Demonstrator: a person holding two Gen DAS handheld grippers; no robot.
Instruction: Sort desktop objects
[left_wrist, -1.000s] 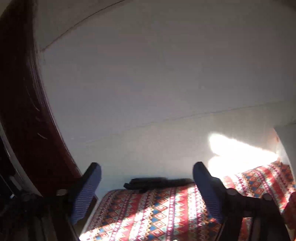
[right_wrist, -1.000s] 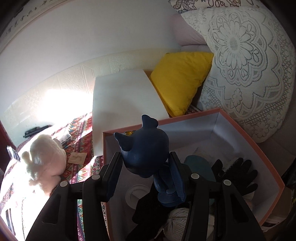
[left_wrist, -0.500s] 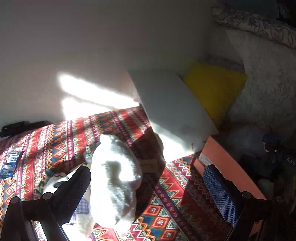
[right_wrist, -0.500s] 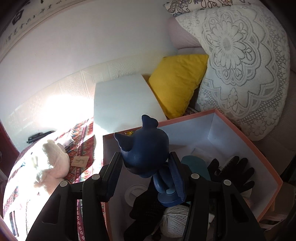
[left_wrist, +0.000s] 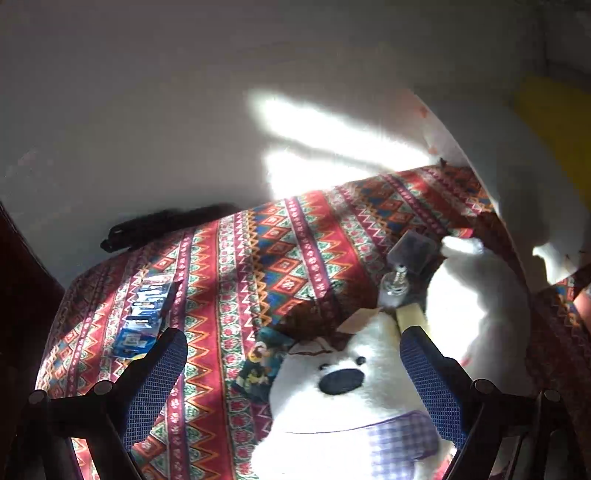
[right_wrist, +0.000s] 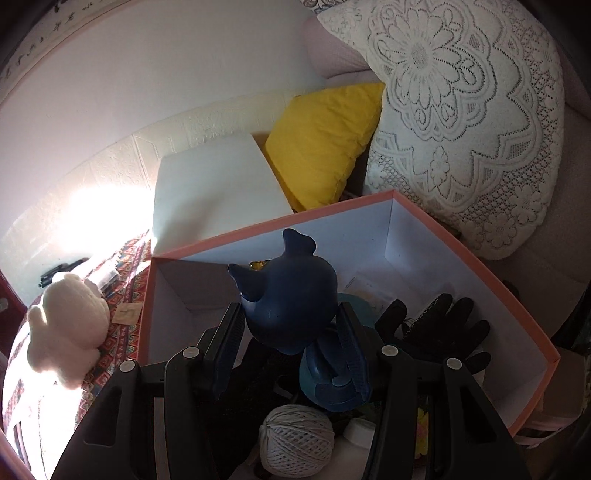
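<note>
The right gripper pinches one blue figurine above the pink box, which holds one twine ball and black gloves, partly hidden. The left gripper's fingers stand spread over two white plush toys on the patterned counter; their lower parts are cut off.

White plush bear lies on the red patterned tablecloth near its front edge, second white plush toy just right of it, touching. Small clear glass bottle behind the bear, clear plastic case behind that. Blue packet near the left edge; black flat object along the back edge by the wall. Pink-rimmed cardboard box sits right of the cloth; inside: ball of white twine at front, black glove right. Yellow cushion behind the box, white lace pillow right of it.
</note>
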